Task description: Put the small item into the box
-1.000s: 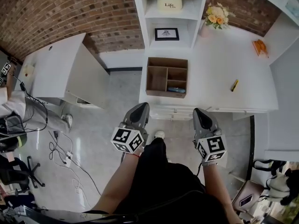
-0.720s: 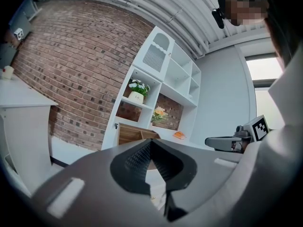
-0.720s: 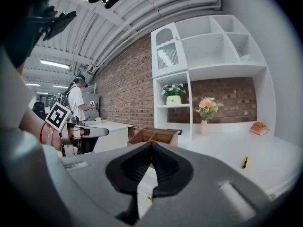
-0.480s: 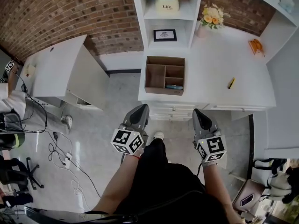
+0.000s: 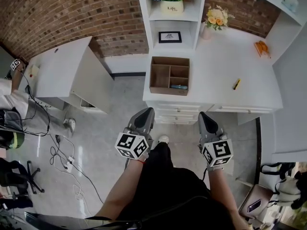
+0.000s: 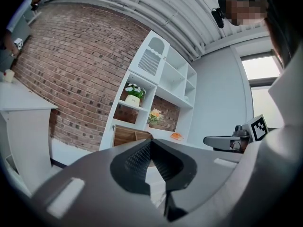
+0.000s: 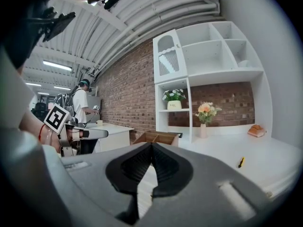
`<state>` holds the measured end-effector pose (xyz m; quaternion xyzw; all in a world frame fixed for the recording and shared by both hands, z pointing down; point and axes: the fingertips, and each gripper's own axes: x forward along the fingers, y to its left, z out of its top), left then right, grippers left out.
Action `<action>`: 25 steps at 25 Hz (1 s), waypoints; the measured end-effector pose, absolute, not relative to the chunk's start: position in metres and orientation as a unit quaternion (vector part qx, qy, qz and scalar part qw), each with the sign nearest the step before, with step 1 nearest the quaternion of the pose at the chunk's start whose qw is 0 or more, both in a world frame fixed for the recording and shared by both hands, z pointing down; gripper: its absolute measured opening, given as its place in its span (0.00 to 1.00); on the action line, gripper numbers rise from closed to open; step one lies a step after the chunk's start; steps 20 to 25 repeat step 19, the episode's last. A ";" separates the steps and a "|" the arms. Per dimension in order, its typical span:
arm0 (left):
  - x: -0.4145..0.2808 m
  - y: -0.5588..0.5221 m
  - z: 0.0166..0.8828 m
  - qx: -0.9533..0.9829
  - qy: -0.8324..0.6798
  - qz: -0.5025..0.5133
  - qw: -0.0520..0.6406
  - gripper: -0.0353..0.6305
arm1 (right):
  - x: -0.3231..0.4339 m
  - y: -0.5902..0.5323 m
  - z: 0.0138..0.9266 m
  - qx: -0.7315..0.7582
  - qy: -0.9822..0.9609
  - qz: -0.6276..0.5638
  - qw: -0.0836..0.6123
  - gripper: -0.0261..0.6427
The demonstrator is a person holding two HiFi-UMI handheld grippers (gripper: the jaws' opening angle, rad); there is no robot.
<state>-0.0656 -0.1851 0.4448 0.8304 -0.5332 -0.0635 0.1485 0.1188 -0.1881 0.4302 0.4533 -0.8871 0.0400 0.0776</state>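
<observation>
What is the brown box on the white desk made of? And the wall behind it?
The box looks like cardboard, maybe thin wood: matte brown with thin flat dividers. The wall is red-brown brick, rough-looking, with pale mortar lines between the bricks.

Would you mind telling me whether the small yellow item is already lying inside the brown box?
No: the small yellow item lies on the white desk, apart from the brown box and to its right.
</observation>
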 end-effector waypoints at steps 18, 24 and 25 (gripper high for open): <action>-0.053 -0.163 0.438 0.834 -0.529 -0.060 0.144 0.06 | 0.130 -0.168 0.426 0.451 -0.888 0.043 0.074 0.04; -0.053 -0.164 0.437 0.834 -0.529 -0.060 0.144 0.06 | 0.130 -0.168 0.425 0.451 -0.888 0.042 0.074 0.04; -0.053 -0.164 0.437 0.834 -0.529 -0.060 0.144 0.06 | 0.130 -0.168 0.425 0.451 -0.888 0.042 0.074 0.04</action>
